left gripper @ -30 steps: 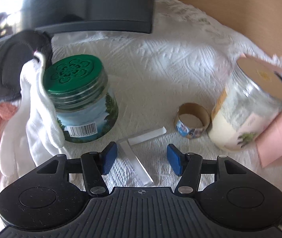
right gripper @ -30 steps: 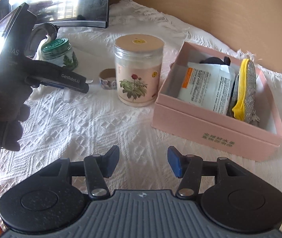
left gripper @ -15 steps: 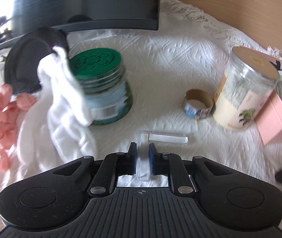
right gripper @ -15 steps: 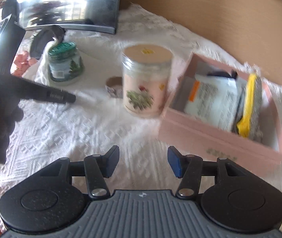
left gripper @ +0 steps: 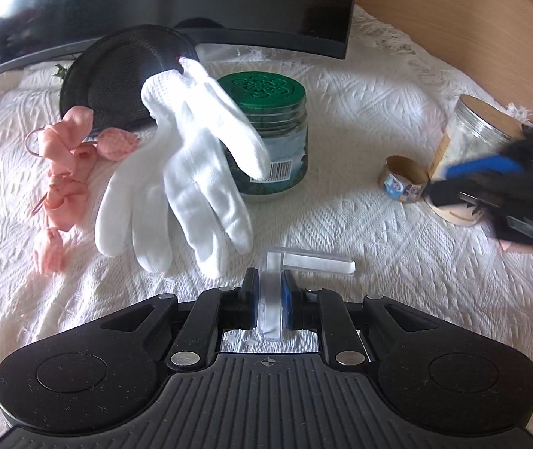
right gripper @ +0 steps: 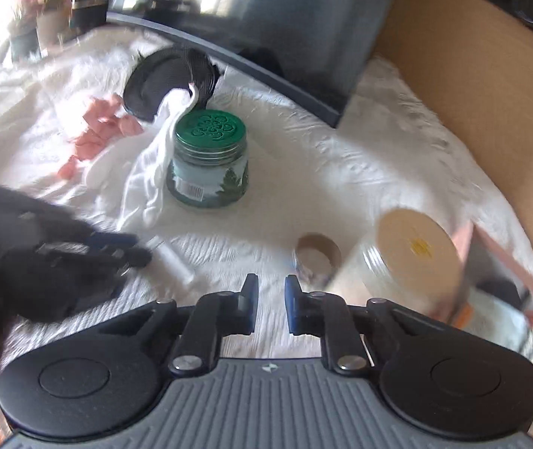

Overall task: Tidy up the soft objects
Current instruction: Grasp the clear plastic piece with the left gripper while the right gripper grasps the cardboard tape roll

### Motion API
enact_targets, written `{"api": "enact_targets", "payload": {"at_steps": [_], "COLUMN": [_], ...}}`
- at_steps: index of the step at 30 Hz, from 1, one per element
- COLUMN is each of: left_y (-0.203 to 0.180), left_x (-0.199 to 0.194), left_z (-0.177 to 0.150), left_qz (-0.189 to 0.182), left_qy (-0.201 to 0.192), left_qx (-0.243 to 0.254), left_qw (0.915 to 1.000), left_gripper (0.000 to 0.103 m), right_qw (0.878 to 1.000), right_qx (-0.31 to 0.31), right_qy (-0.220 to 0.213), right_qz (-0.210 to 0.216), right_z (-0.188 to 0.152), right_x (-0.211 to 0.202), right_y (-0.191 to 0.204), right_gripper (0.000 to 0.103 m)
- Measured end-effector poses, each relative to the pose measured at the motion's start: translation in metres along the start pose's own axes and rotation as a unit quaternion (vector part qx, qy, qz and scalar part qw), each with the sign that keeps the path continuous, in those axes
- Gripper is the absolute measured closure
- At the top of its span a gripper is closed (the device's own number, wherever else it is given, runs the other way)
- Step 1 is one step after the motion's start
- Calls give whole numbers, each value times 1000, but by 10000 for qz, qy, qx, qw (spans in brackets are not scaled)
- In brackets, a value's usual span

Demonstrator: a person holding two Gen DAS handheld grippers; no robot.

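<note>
Left wrist view shows the left tongs (left gripper: 268, 295) pinching a clear plastic strip (left gripper: 272, 292), stiff, slick and light, with a second strip (left gripper: 317, 262) lying crosswise just beyond it. Right tongs (right gripper: 269, 299) are closing with nothing between them.

Just past the left tongs, a white knit glove (left gripper: 188, 172) drapes from a black mesh disc (left gripper: 116, 71) down over a green-lidded glass jar (left gripper: 270, 138) onto the white quilted cloth (left gripper: 360, 119). It looks limp, light and grippy; I'd pinch it at the cuff or a bunched finger, as a drag could tip the jar. Pink fabric ties (left gripper: 64, 172), soft and crumpled, lie toward the cloth's left edge. A tape roll (left gripper: 403, 179) and a paper-lidded jar (right gripper: 408, 262) stand toward the right, beside a pink box (right gripper: 509, 284).
</note>
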State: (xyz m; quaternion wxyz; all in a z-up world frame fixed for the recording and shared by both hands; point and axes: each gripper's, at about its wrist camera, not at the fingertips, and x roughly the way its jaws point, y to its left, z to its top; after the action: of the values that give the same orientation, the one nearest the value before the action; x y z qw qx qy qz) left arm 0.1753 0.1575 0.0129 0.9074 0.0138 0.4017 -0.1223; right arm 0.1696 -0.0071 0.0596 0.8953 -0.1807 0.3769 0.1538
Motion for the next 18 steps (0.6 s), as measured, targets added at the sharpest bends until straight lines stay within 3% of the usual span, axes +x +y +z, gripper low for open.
{"api": "enact_targets", "payload": {"at_steps": [6,11,15,18], "left_y": [4,4,4,3], "left_x": [-2,-2,-1,0], "left_z": [-1,-1,0,1], "left_qz": [-127,-153,-161,-146], "left_qy": [-3,29,56,69], "left_qx": [-110,-124,-124,-99], "left_qw": [9999,9998,9998,9998], "left_gripper": [88,88,87,87], "right_qw": [9970,9939,9949,9970], "right_qx": [-213,-118,23,109], "right_qy": [556,911,921,764], "right_qz": [-492,-608,-411,4], "right_z": [30,36,33,32], "right_x": [61,90,91,82], "right_y": [8,5,2,0], "right_gripper": [88,88,88,88]}}
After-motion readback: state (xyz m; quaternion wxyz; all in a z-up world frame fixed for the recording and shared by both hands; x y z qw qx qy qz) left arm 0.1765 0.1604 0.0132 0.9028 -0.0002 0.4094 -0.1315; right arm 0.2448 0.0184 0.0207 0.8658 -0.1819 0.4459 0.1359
